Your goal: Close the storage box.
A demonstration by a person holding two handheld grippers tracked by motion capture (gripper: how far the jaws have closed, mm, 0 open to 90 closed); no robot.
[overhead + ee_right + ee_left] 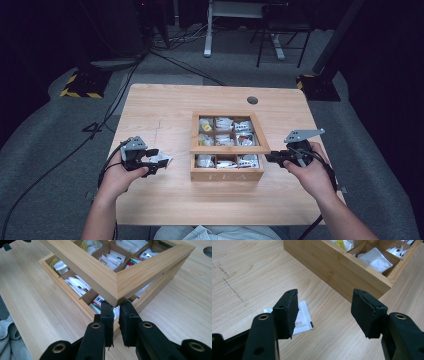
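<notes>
The right hand-held gripper (114,308) sits at the near right corner of the square bamboo window-frame lid (117,281) of the wooden tea box (226,173); its black jaws are almost together with only a thin gap, their tips just under that corner, and whether the pads actually press the wood I cannot tell; the lid stands tilted, partly raised over the compartments of white tea sachets, its hinge edge lying away from this hand-held gripper, so any swing of the lid runs along the line from the person toward the far side of the tabletop (165,107). The left hand-held gripper (324,312) is well to the left of the box, jaws wide apart and holding nothing; a flat white paper tea sachet (303,320) lies on the tabletop just beyond and partly behind its left jaw, its long axis angled toward the box wall. The right hand is by far the nearer to the lid; the left is nearer the loose sachet.
</notes>
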